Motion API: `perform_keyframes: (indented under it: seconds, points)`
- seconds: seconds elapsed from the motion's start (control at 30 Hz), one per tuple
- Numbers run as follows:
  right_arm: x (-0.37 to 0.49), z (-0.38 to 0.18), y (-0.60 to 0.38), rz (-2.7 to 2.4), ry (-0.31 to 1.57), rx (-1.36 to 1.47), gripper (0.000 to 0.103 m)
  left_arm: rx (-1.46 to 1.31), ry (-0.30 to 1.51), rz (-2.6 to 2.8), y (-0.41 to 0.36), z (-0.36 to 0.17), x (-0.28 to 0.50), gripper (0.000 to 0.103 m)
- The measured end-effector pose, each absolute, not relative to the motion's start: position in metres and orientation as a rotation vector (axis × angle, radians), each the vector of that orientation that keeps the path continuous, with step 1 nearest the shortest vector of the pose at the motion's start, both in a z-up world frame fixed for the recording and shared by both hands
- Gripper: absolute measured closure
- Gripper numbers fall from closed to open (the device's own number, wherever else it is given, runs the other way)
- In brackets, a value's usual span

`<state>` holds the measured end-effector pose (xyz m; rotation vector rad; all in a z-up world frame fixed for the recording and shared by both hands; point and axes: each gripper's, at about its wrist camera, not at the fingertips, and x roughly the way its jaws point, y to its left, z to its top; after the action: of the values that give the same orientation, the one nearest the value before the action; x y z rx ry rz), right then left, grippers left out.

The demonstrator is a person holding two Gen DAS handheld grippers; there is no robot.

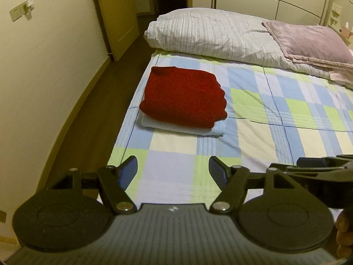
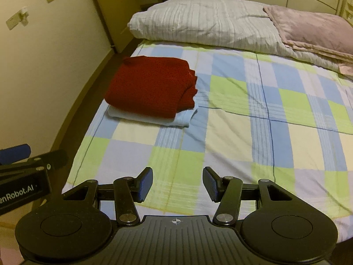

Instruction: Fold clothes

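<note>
A folded red knit garment [image 1: 184,96] lies on top of a folded pale blue garment [image 1: 181,129] near the left edge of the bed; the stack also shows in the right wrist view, red [image 2: 150,88] over pale blue [image 2: 152,117]. My left gripper [image 1: 173,169] is open and empty, held above the checked sheet short of the stack. My right gripper [image 2: 177,182] is open and empty, to the right of the left one, over the sheet's near edge. Each gripper shows at the edge of the other's view.
The bed has a blue, green and cream checked sheet [image 1: 275,114]. A folded striped duvet [image 1: 209,35] and a mauve pillow [image 1: 308,42] lie at the far end. A wall, dark floor strip [image 1: 99,101] and door are on the left.
</note>
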<state>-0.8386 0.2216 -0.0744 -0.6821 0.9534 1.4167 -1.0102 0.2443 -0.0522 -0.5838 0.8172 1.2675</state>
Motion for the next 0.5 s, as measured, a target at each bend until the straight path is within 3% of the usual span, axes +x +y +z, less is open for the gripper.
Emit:
perform_keyframes:
  seconds: [0.5]
  points:
    - [-0.867,-0.087,0.263,1.327,1.006,-0.670,0.049,-0.573,0.856,1.172,0.295,-0.066,-1.026,0.035]
